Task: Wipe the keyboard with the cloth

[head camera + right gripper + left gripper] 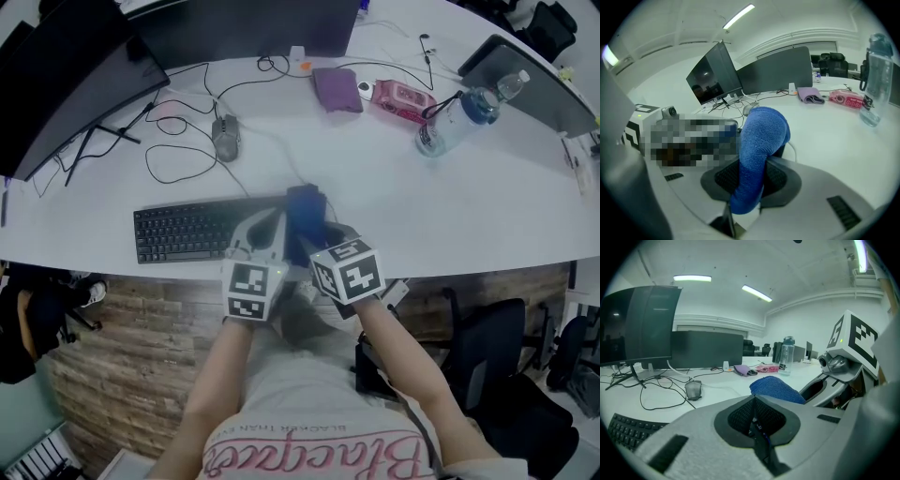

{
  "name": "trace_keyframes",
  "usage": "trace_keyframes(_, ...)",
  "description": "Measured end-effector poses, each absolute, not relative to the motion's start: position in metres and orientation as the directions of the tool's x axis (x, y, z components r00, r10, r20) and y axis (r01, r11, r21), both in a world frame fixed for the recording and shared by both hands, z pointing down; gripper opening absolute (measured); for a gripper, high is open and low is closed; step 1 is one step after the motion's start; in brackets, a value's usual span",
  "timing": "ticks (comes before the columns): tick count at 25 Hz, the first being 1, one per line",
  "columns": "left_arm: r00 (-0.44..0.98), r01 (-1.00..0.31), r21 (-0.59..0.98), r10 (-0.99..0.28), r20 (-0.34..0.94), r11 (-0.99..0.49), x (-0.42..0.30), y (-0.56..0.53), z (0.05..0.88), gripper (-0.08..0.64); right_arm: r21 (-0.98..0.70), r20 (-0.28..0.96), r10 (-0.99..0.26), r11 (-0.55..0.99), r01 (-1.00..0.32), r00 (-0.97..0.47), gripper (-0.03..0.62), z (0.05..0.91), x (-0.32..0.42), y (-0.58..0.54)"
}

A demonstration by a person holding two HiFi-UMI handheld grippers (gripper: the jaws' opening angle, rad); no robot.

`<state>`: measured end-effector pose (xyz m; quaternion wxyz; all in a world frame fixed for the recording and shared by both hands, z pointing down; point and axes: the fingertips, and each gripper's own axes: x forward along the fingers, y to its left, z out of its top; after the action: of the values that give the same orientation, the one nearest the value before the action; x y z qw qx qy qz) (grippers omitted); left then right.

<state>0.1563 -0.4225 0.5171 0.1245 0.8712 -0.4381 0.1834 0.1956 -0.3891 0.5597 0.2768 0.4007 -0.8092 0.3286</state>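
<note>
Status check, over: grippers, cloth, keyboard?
Right gripper shut on blue cloth, at right end of keyboard. Left gripper shut, empty, alongside. Mouse and cables behind, off the keys.

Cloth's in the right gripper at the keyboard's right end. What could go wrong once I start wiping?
1. The cloth is pinched as a narrow fold in the right gripper; it may slip, or the jaws may strike keys on the keyboard.
2. A pale cable lies right beside the cloth; a stroke could snag it.
3. The left gripper, jaws together, sits close alongside; the two could bump.
</note>
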Motion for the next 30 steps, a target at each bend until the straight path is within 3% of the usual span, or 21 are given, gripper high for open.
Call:
trace_keyframes(15, 0.590, -0.771, 0.037, -0.691, 0.417, -0.636, 0.186, -0.422, 0.513, 0.006, -0.263, 0.731, -0.520, 0.383, -0.885, -0.442, 0.097, 0.560, 0.247, -0.384)
trace_keyframes(30, 0.601, -0.769, 0.024, -0.710, 0.368, -0.638, 0.173, -0.419, 0.487, 0.005, -0.067, 0.772, -0.569, 0.369, -0.927, -0.282, 0.098, 0.544, 0.257, -0.371)
